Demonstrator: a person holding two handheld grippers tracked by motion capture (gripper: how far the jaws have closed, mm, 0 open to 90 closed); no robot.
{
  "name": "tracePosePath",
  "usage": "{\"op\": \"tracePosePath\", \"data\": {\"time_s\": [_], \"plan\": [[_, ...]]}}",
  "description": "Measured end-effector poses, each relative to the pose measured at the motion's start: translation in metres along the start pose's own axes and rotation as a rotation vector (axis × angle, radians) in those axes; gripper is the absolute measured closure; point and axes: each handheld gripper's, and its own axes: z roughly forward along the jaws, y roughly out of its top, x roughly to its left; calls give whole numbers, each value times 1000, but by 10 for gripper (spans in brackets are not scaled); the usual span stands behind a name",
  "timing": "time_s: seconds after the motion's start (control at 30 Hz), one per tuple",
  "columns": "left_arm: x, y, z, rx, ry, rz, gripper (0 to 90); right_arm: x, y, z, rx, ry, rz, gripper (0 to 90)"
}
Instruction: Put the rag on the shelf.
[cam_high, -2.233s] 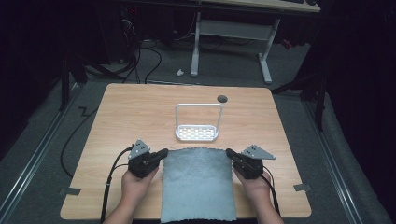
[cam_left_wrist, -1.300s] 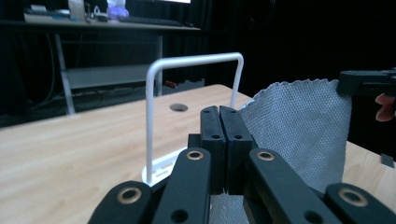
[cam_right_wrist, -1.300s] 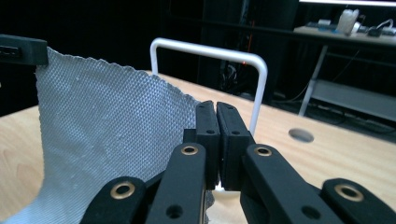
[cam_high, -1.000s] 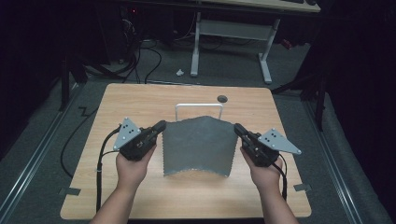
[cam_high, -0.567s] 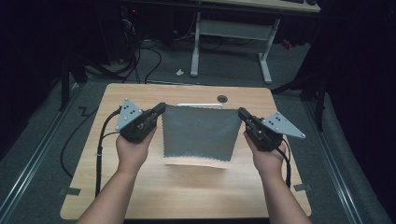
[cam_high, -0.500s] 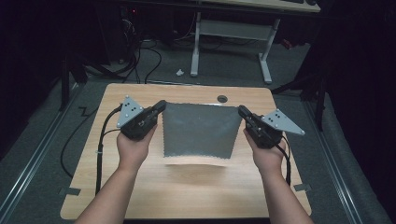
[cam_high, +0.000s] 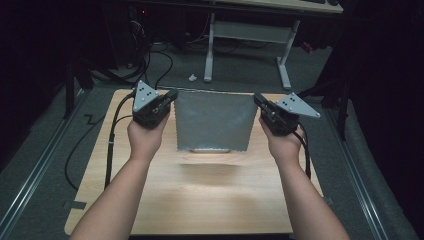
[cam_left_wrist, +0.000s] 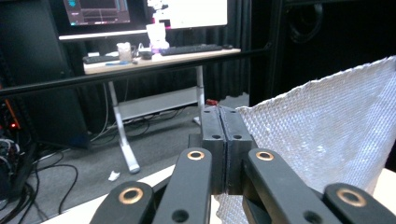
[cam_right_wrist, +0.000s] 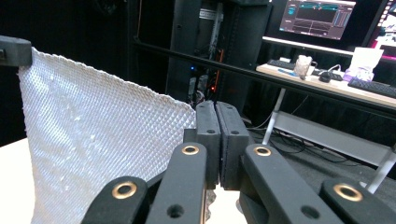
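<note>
A grey woven cloth (cam_high: 214, 121) hangs spread in the air above the wooden table (cam_high: 200, 195), held by its two top corners. My left gripper (cam_high: 172, 94) is shut on the cloth's top left corner, and in the left gripper view its pads (cam_left_wrist: 226, 140) pinch the cloth (cam_left_wrist: 327, 126). My right gripper (cam_high: 257, 98) is shut on the top right corner; in the right gripper view the cloth (cam_right_wrist: 93, 135) stretches away to the left of its closed gripper (cam_right_wrist: 216, 140). A white rack (cam_high: 210, 149) shows just below the cloth's lower edge, mostly hidden.
Beyond the table's far edge stands a desk frame with white legs (cam_high: 210, 50) on a dark floor with cables (cam_high: 150, 55). A desk with monitors and a keyboard (cam_left_wrist: 187, 46) is seen in the left gripper view. Dark curtains surround the space.
Both grippers have lifted the cloth off the table and carried it up and away from the person; it now hangs upright, hiding most of the white rack.
</note>
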Motion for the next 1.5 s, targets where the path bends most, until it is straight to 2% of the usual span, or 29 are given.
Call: {"op": "tracePosePath", "data": {"time_s": [0.03, 0.2, 0.3, 0.5, 0.57, 0.7, 0.73, 0.8, 0.83, 0.93, 0.97, 1.0, 1.13, 1.27, 1.37, 1.4, 1.43, 1.5], "plan": [[2, 0, 3, 5, 6, 4, 896, -1, 1, 2, -4, 0, 1, 899], [13, -1, 13, 9, 12, -31, 896, -6, 4, 22, 18, -7, 4, 899], [21, -1, 27, 45, 18, -44, 895, -10, 5, 34, 26, -9, 7, 899], [25, -5, 44, 97, 33, -19, 895, -18, -1, 49, 30, -19, 21, 900], [29, -10, 55, 124, 49, -2, 895, -22, -7, 59, 53, -17, 19, 899], [34, -16, 65, 158, 45, -22, 895, -24, -13, 69, 75, -25, 4, 899], [35, -23, 72, 194, 26, -26, 895, -28, -19, 77, 98, -24, 23, 899], [35, -26, 73, 207, 20, -24, 895, -31, -25, 83, 118, -22, 34, 899], [36, -34, 77, 231, -1, -30, 895, -33, -29, 86, 132, -25, 23, 899], [38, -47, 79, 258, -28, -58, 895, -35, -40, 92, 156, -10, 16, 899], [38, -47, 79, 258, -28, -58, 895, -35, -43, 92, 164, -7, 24, 899], [35, -57, 79, 282, -40, -46, 895, -35, -48, 94, 171, -1, 18, 899], [33, -73, 77, 307, -64, -66, 896, -34, -62, 93, 190, 13, 20, 899], [28, -88, 71, 312, -87, -79, 895, -32, -76, 90, 212, 36, 28, 898], [26, -99, 68, 314, -104, -106, 895, -29, -87, 88, 229, 51, 39, 898], [26, -99, 68, 314, -104, -106, 895, -29, -87, 88, 229, 51, 39, 898], [23, -104, 68, 326, -116, -107, 895, -27, -95, 87, 238, 58, 38, 898], [20, -108, 67, 329, -123, -108, 895, -25, -102, 85, 242, 69, 58, 897]]}}
